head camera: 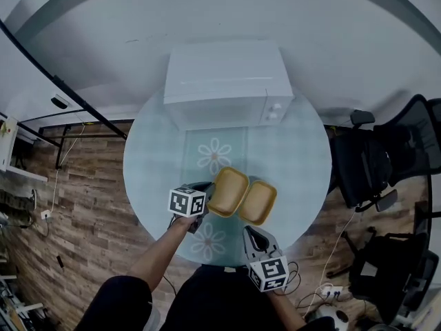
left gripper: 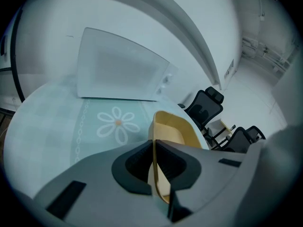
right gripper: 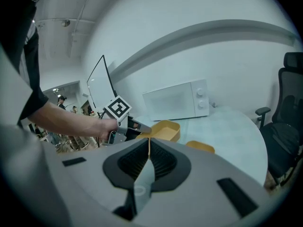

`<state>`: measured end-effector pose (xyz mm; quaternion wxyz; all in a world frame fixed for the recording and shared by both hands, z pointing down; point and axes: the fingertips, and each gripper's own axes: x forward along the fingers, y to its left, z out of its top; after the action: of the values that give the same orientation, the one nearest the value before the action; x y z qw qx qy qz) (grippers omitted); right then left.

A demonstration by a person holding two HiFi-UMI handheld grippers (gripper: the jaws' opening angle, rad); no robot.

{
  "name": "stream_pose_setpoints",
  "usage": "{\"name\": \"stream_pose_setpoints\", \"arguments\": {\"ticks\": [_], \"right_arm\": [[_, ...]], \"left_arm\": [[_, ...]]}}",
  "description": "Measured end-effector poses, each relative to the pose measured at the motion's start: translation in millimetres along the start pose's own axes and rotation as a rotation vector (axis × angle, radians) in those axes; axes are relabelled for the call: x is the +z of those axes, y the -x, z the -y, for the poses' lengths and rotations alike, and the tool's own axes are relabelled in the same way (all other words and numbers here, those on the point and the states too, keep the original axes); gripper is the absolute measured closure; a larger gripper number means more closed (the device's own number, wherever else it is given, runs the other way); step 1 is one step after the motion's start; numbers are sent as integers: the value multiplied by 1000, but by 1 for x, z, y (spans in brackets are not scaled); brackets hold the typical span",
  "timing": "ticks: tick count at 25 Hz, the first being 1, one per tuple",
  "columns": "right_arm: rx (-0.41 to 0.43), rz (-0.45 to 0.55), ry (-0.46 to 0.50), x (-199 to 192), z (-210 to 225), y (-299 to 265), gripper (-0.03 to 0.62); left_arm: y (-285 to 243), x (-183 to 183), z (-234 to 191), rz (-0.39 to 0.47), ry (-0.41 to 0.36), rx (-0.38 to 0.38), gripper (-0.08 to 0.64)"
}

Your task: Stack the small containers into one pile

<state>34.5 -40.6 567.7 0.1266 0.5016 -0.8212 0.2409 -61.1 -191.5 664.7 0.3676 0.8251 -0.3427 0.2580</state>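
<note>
Two small yellow containers lie side by side at the middle of the round glass table [head camera: 151, 150]. My left gripper [head camera: 204, 189] is shut on the near-left wall of the left container [head camera: 229, 190]. In the left gripper view, that container's yellow wall [left gripper: 176, 126] runs between the closed jaws of the left gripper [left gripper: 154, 167]. The right gripper view shows this held container [right gripper: 164, 128] raised a little above the other container [right gripper: 200, 147]. My right gripper [head camera: 252, 238] hangs near the table's front edge, just short of the right container [head camera: 259, 202]. The right gripper [right gripper: 148, 144] is shut with nothing in it.
A white microwave [head camera: 226, 81] stands at the back of the table. Flower prints [head camera: 214, 154] mark the glass. Black office chairs [head camera: 386, 164] stand to the right on the wooden floor, with cables [head camera: 331, 292] near them.
</note>
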Motion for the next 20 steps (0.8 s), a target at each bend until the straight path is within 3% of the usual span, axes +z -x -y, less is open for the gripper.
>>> {"name": "stream_pose_setpoints", "arguments": {"ticks": [11,20], "right_arm": [[-44,19,-43,-13,23,31,566],[-63,20,-52,-19,44,48,566]], "left_arm": [[-37,-16,65,-29,10,-46,531],[-64,-35,91,-54,5,-24,531]]}}
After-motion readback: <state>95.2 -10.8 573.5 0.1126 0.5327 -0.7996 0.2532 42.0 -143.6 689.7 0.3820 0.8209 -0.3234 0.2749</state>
